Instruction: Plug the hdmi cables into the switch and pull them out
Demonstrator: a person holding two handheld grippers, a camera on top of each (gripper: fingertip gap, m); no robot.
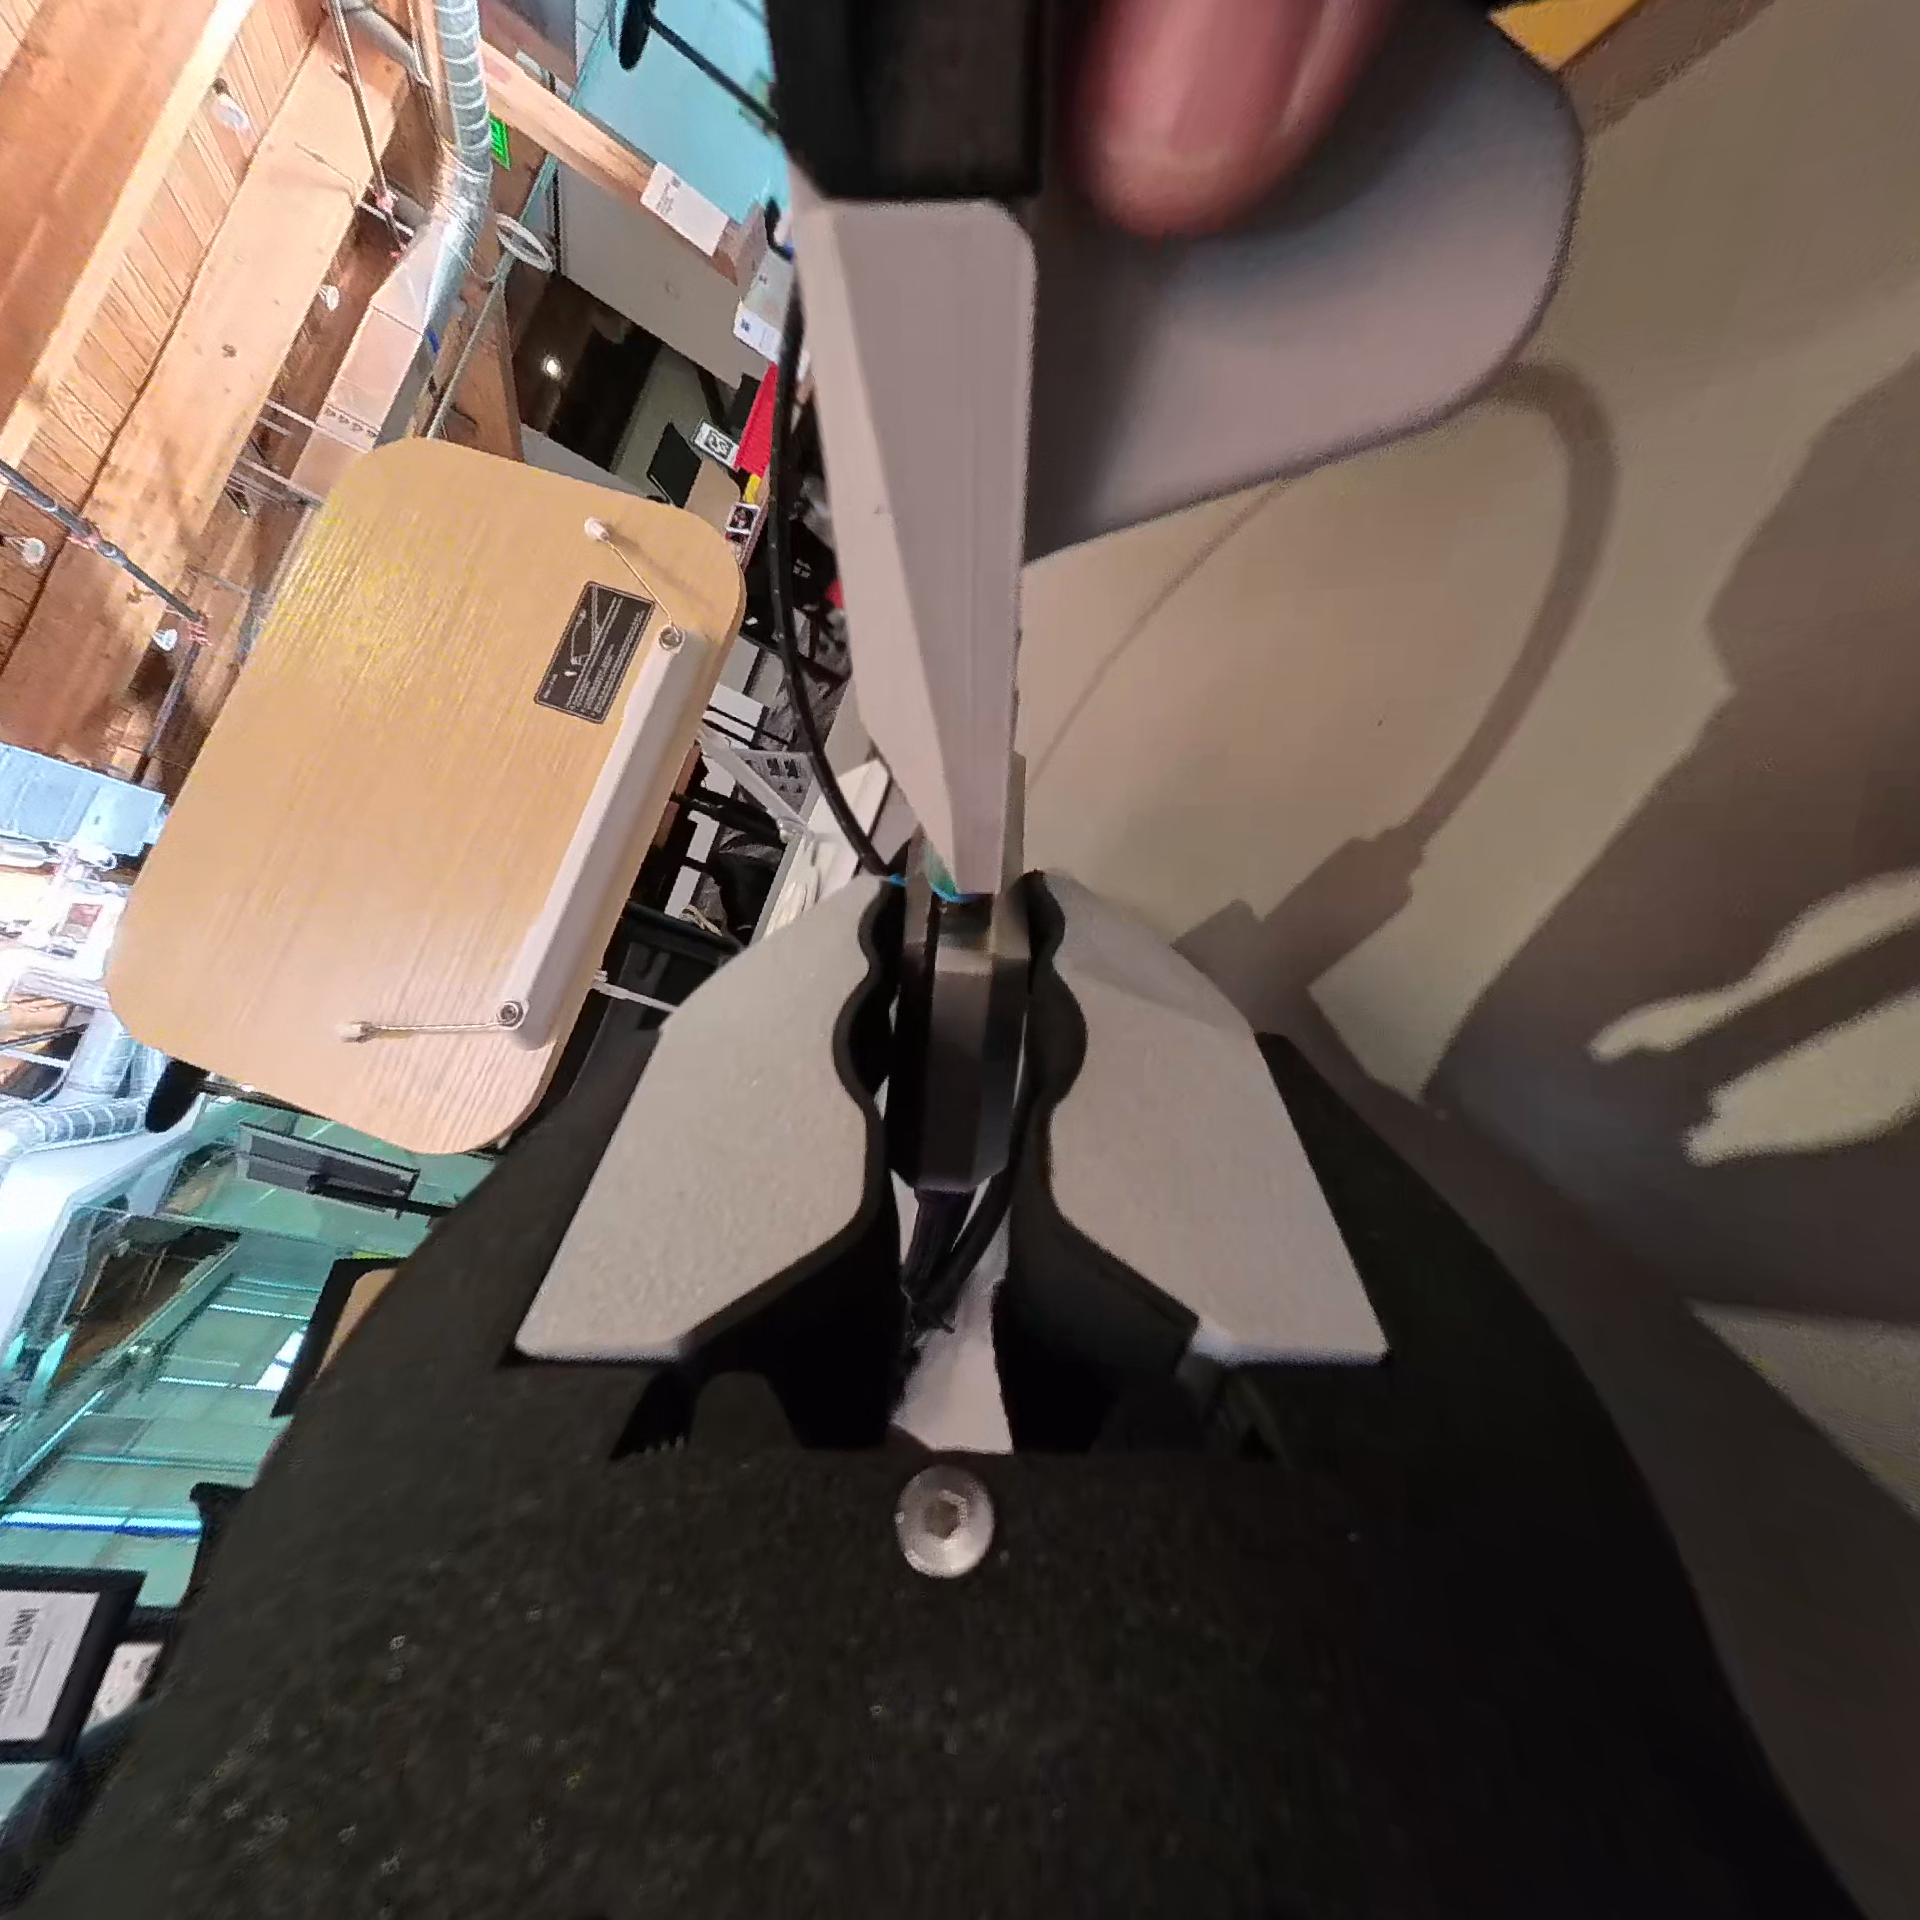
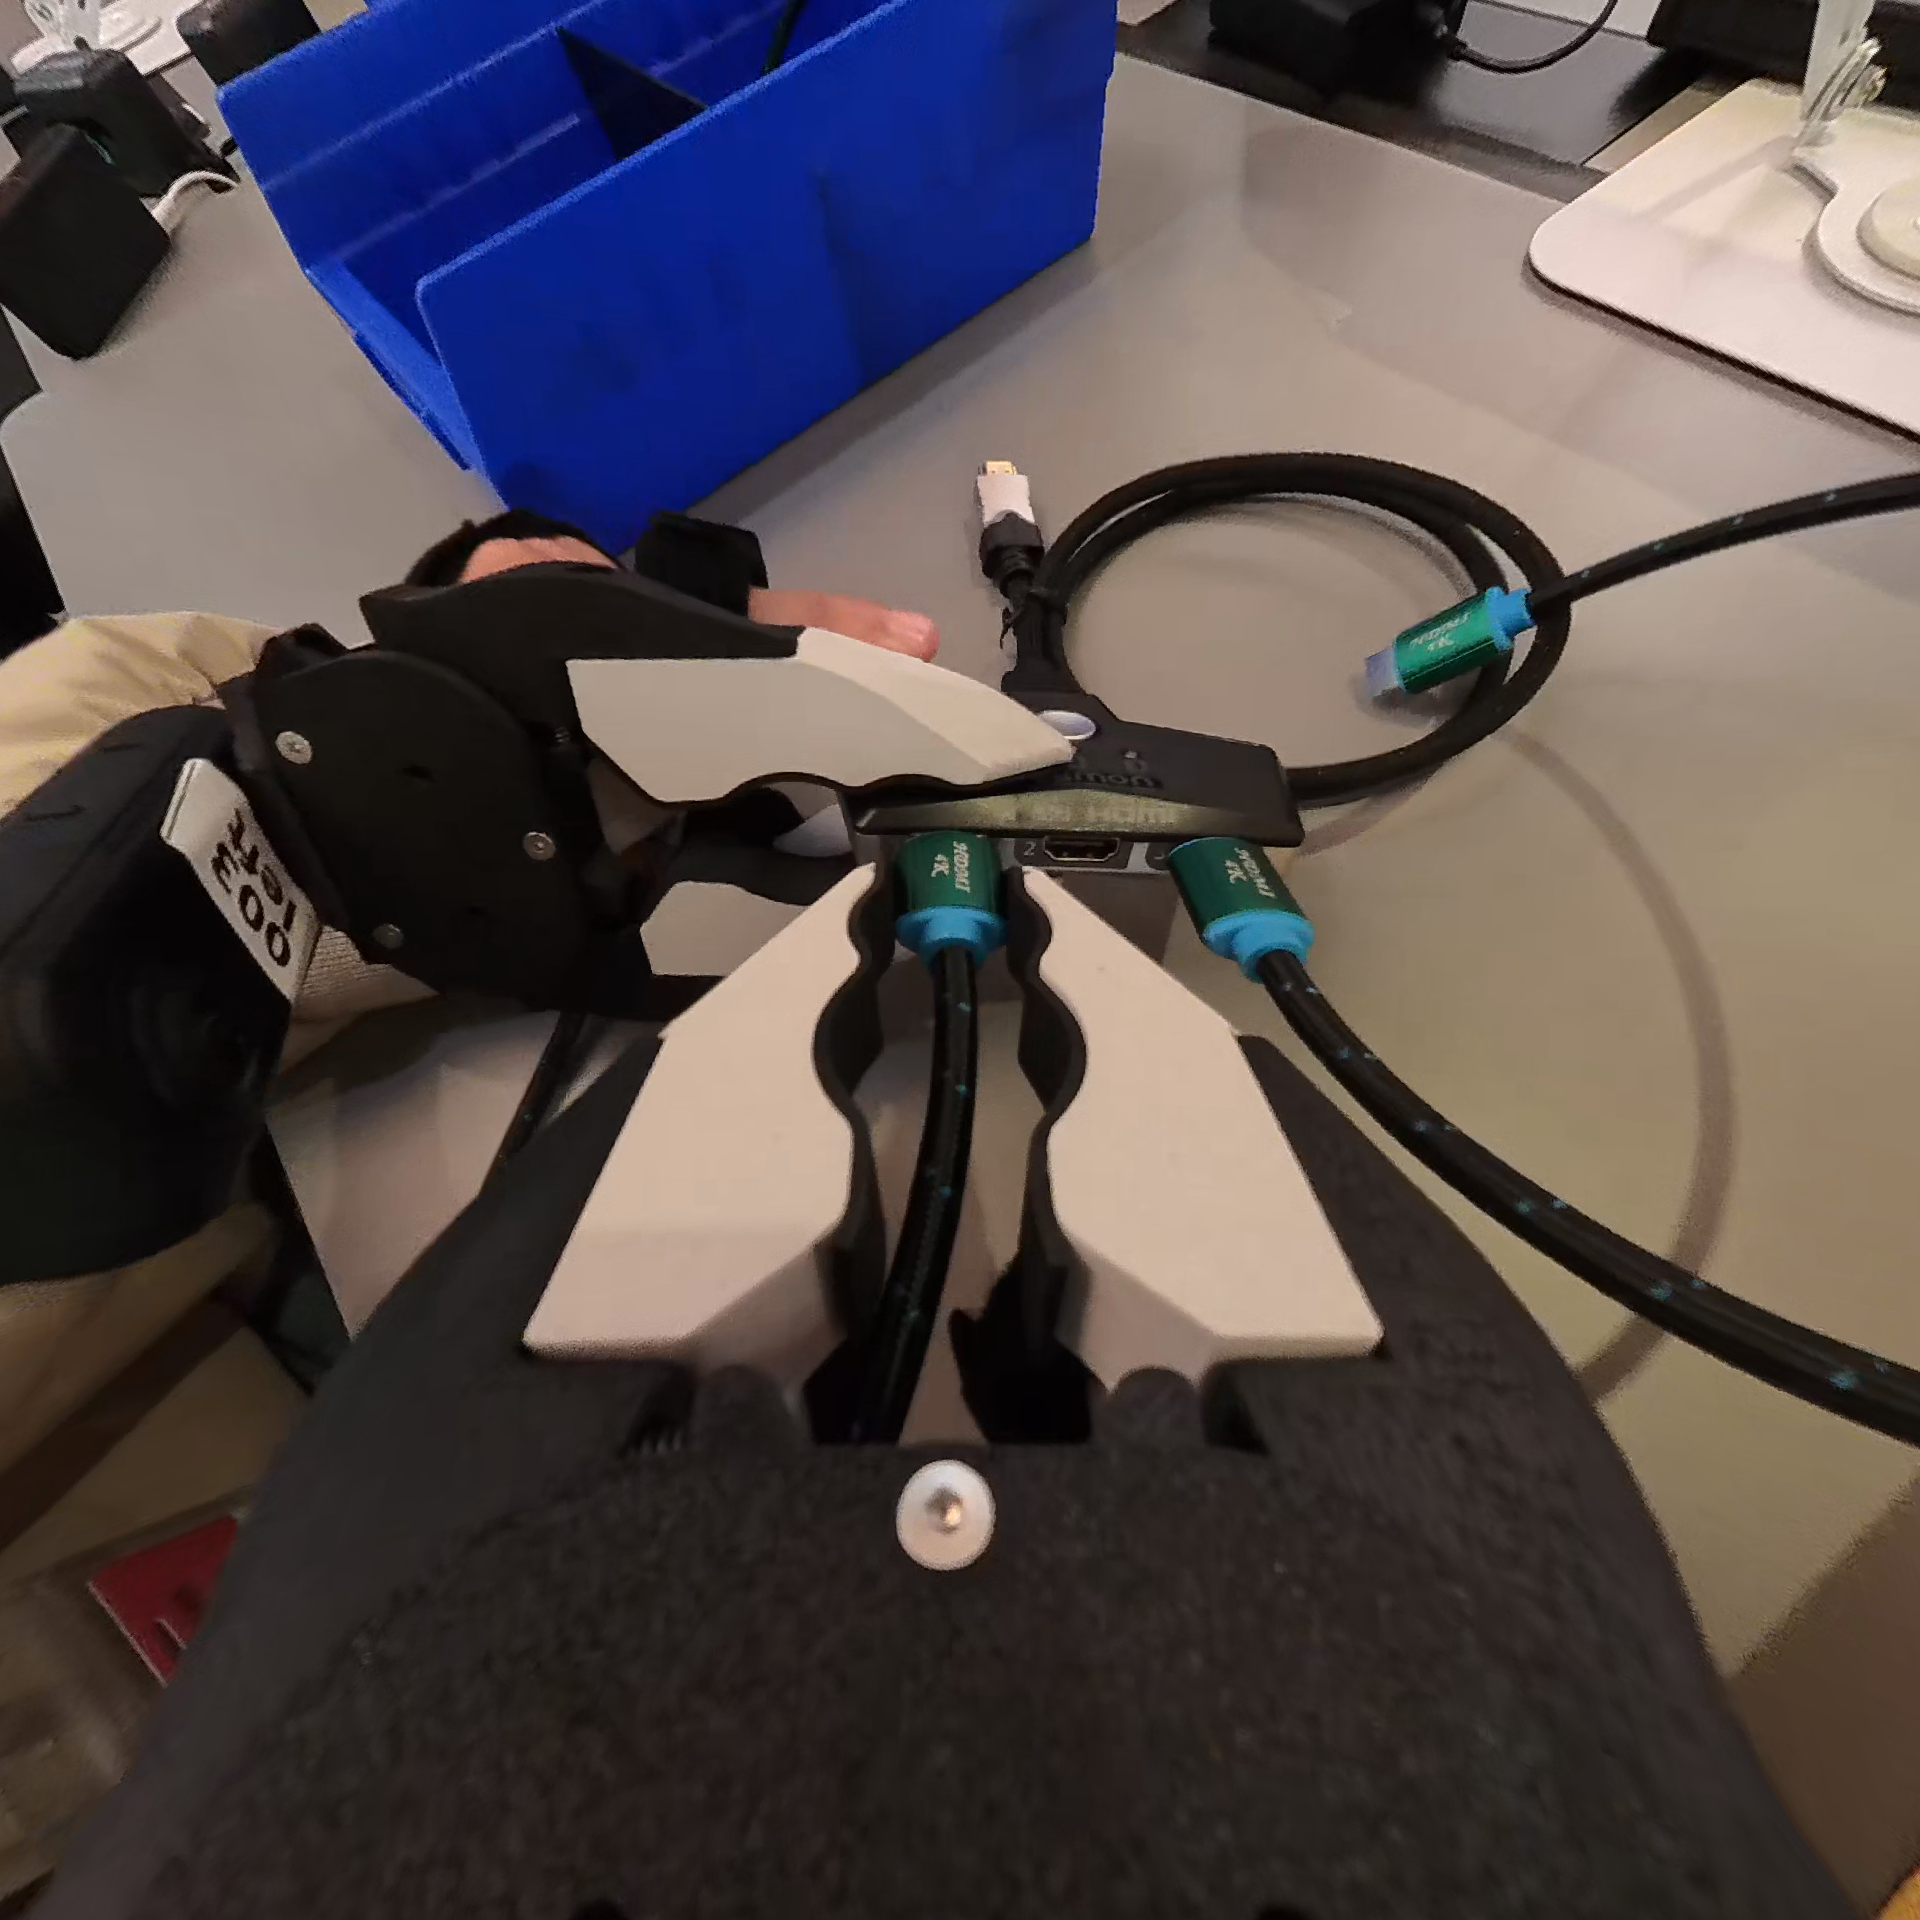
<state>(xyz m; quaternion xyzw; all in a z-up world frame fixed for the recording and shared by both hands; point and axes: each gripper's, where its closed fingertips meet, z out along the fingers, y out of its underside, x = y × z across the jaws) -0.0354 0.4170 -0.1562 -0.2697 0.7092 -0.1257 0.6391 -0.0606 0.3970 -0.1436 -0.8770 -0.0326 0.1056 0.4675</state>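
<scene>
The black HDMI switch (image 2: 1195, 779) is held level above the grey table (image 2: 1351, 312). My left gripper (image 1: 961, 904) is shut on the switch's left end; the switch shows edge-on (image 1: 961, 1039) between its fingers. In the right wrist view its upper finger (image 2: 810, 717) lies on top of the switch. My right gripper (image 2: 951, 894) is shut on a green HDMI plug (image 2: 948, 878) seated in the left port, its cable running back between the fingers. A second green plug (image 2: 1236, 894) sits in the right port. The middle port (image 2: 1086, 850) is empty. A third green plug (image 2: 1449, 644) lies loose on the table.
The switch's own coiled black cable (image 2: 1299, 499) ends in a silver plug (image 2: 1006, 499). A blue bin (image 2: 675, 239) stands behind, a white tray (image 2: 1714, 260) at the far right. A person's thumb (image 1: 1195, 104) and a wooden board (image 1: 416, 779) show in the left wrist view. Only a small space, under 4 cm, lies between the two pairs of fingers.
</scene>
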